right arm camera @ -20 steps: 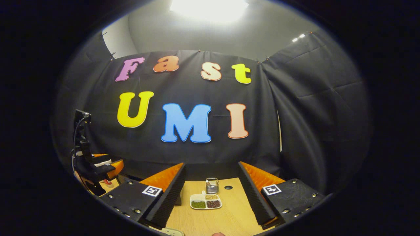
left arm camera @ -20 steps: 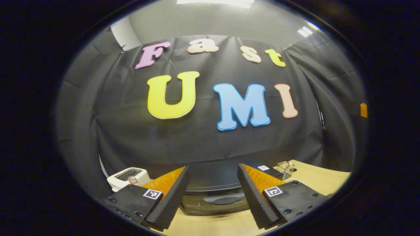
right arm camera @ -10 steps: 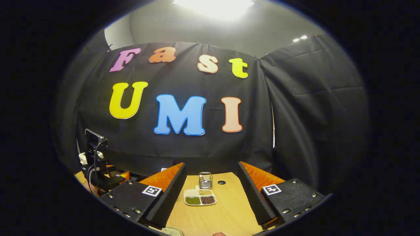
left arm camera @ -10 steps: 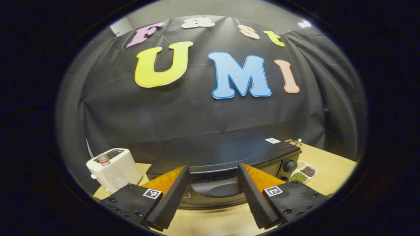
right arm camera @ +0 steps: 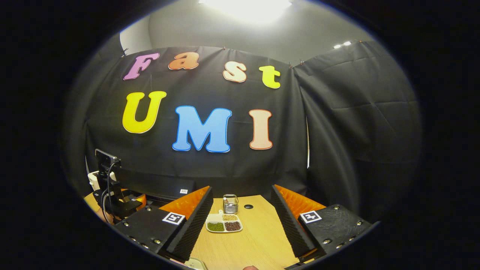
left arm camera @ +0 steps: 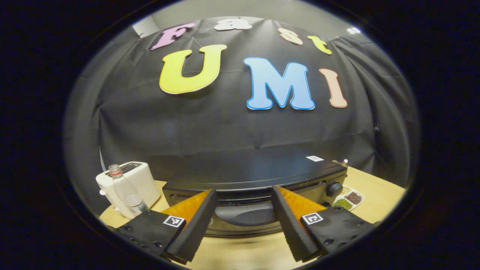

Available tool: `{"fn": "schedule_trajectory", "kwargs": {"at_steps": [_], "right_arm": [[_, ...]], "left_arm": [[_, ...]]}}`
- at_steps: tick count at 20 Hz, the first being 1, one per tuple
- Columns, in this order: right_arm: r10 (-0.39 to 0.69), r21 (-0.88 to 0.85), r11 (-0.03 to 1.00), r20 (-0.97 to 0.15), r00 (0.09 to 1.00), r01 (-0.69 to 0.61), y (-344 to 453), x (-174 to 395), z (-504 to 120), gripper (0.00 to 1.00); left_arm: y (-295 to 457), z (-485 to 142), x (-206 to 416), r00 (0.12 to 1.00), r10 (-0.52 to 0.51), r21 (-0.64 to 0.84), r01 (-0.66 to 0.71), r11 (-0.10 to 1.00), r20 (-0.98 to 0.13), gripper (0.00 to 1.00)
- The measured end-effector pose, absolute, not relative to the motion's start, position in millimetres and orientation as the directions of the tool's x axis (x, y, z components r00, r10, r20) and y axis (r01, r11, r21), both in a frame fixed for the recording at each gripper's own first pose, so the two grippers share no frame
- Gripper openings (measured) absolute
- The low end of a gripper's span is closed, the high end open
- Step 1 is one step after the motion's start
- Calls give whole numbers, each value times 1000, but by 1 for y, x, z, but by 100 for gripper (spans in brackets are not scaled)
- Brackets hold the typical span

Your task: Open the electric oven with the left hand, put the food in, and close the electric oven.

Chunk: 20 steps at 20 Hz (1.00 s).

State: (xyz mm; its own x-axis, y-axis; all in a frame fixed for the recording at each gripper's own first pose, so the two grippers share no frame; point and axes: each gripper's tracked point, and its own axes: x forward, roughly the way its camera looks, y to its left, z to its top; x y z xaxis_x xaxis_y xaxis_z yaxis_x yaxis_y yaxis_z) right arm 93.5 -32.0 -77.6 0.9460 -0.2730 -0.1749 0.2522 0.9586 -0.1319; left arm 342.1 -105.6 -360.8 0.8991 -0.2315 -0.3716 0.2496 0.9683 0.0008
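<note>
Left gripper (left arm camera: 243,221) wide open, oven handle (left arm camera: 243,216) between fingers; right gripper (right arm camera: 242,225) open, empty

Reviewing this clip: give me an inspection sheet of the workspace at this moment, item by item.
Surface: wooden table, bare in front of the oven.
Job's things: black electric oven, door shut, handle between the left gripper's fingers, untouched; divided food tray beside it.
Clutter: white toaster, plastic bottle, wire holder.
Grippers: left gripper open; right gripper open, empty.
Cables: one on the left gripper's rig.
Surroundings: black cloth wall.
</note>
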Motion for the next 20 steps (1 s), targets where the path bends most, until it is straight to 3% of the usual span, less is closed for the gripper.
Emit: {"fn": "schedule_trajectory", "kwargs": {"at_steps": [4, 9, 11, 13, 17, 20], "right_arm": [[-249, -124, 965, -175, 953, 229, -32, 87, -77, 96], [-220, -104, 974, -194, 956, 203, -35, 77, -79, 96], [-207, -96, 977, -196, 958, 191, -37, 72, -78, 96], [-194, -97, 979, -200, 960, 178, -39, 67, -78, 96], [-187, -108, 980, -215, 958, 167, -48, 59, -80, 96], [-184, -96, 981, -226, 956, 167, -54, 52, -81, 96]], "left_arm": [[-103, -362, 318, 898, -228, 1, 246, 969, -375, 100], [-98, -374, 285, 882, -196, 8, 220, 975, -429, 92], [-97, -379, 271, 877, -186, 15, 215, 976, -443, 100], [-96, -384, 259, 872, -182, 20, 214, 977, -454, 92], [-94, -394, 240, 861, -159, 28, 197, 980, -483, 92], [-94, -400, 229, 855, -142, 49, 192, 980, -499, 100]]}}
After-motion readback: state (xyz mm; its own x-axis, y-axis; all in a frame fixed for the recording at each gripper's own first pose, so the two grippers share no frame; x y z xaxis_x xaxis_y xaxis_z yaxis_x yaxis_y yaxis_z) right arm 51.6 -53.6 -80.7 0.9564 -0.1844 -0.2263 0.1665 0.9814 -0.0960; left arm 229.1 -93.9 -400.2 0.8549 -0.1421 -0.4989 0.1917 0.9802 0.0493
